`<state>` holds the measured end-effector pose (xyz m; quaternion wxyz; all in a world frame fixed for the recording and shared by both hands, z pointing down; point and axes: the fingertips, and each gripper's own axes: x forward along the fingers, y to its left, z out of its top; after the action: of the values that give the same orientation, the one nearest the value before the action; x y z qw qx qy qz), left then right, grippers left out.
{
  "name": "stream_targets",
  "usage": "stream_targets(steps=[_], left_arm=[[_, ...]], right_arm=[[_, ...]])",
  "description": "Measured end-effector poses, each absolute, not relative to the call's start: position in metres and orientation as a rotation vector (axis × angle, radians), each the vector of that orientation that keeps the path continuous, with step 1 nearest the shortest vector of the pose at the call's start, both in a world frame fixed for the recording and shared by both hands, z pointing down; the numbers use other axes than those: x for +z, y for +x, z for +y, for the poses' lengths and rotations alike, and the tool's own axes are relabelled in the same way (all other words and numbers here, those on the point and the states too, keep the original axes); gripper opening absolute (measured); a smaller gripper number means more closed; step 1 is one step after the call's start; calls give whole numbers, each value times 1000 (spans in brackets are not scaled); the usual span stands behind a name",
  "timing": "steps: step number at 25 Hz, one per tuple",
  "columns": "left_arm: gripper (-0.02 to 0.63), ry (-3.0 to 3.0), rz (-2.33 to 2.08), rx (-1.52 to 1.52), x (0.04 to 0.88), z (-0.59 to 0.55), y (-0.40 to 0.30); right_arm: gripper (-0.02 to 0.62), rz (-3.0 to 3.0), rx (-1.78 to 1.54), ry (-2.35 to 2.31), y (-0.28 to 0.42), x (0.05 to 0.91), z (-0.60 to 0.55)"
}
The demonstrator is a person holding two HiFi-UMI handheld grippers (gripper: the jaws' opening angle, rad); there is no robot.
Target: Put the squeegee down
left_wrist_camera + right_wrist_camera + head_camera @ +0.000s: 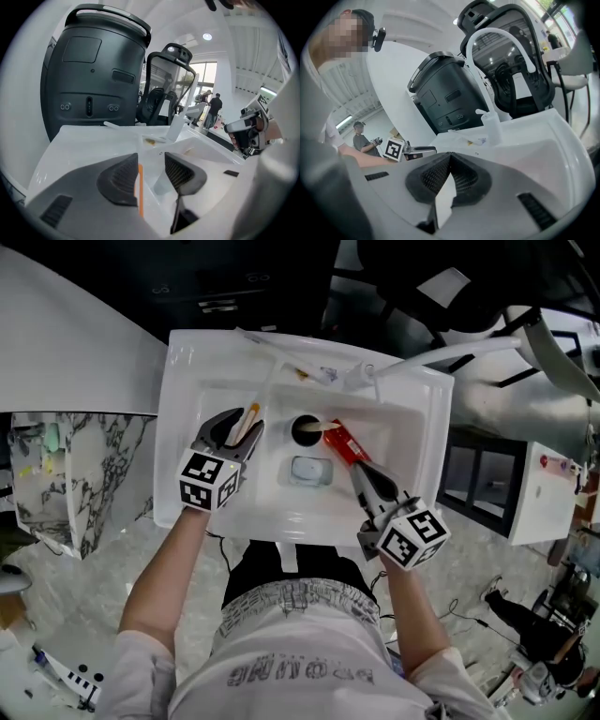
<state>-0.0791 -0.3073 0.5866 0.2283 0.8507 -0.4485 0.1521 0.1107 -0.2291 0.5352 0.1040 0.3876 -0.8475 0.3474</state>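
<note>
The squeegee (249, 416), a slim tool with an orange edge, lies along the left inner rim of the white sink (187, 381). My left gripper (236, 430) stands open around it, with no pad pressing on it. In the left gripper view its orange strip (139, 187) runs just inside the left jaw of that gripper (152, 176). My right gripper (361, 470) is shut on a red tool (345, 444) whose pale end reaches the drain (305, 430). In the right gripper view that gripper (449, 176) pinches a thin pale edge (444, 204).
A grey-blue pad (309, 470) lies in the basin below the drain. A white bottle (361, 376) and small items (305, 371) sit on the sink's back ledge. A black machine (93, 70) stands behind the sink. Marble counter (75, 474) lies to the left.
</note>
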Motion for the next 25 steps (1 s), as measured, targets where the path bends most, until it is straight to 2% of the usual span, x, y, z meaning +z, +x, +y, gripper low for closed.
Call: stream_targets(steps=[7, 25], left_arm=[[191, 2397, -1256, 335, 543, -281, -85], [109, 2483, -1266, 159, 465, -217, -99]], right_arm=[[8, -2540, 978, 1165, 97, 517, -215], [8, -2580, 871, 1230, 78, 475, -184]])
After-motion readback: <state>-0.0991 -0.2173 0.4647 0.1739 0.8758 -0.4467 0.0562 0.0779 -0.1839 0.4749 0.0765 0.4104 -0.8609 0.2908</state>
